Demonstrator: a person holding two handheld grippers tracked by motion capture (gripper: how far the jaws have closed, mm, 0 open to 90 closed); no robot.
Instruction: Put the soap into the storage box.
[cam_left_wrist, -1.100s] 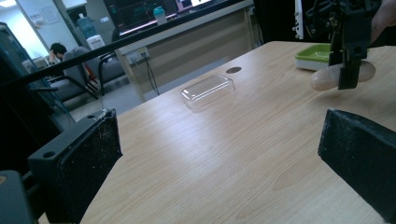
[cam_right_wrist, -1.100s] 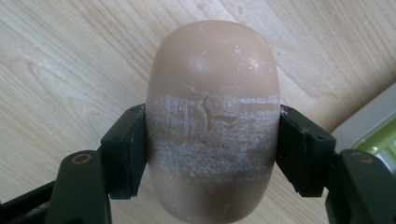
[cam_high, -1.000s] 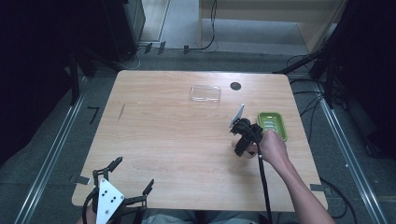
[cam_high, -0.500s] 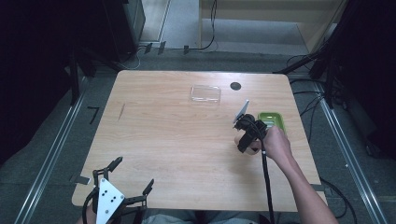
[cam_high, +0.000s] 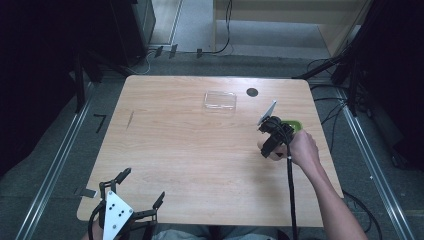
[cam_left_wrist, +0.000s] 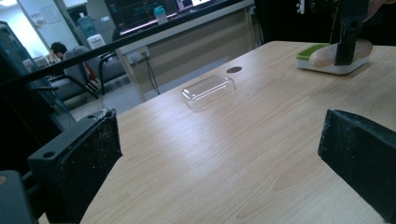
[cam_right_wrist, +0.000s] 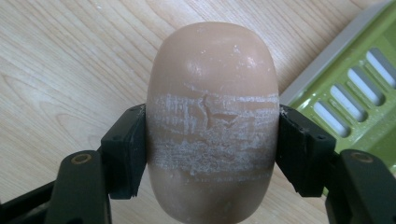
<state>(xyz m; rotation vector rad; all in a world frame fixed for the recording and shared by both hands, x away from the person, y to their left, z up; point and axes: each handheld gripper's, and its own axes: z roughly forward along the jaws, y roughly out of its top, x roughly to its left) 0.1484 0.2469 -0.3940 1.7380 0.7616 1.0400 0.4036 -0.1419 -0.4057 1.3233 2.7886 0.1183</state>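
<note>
My right claw (cam_right_wrist: 212, 154) pinches a tan soap bar (cam_right_wrist: 212, 121) across its scuffed middle, pads pressed on both sides; in the right gripper view the bar's long axis runs from 6 to 12 o'clock, rounded end away from me. It hangs over bare table (cam_high: 190, 150), the green slotted soap dish (cam_right_wrist: 359, 88) just beside it at 2 o'clock. My left claw (cam_high: 134, 194) rests spread, holding nothing, at the table's near edge. A clear lid (cam_high: 220, 100) lies well apart, at 10 o'clock from the bar.
</note>
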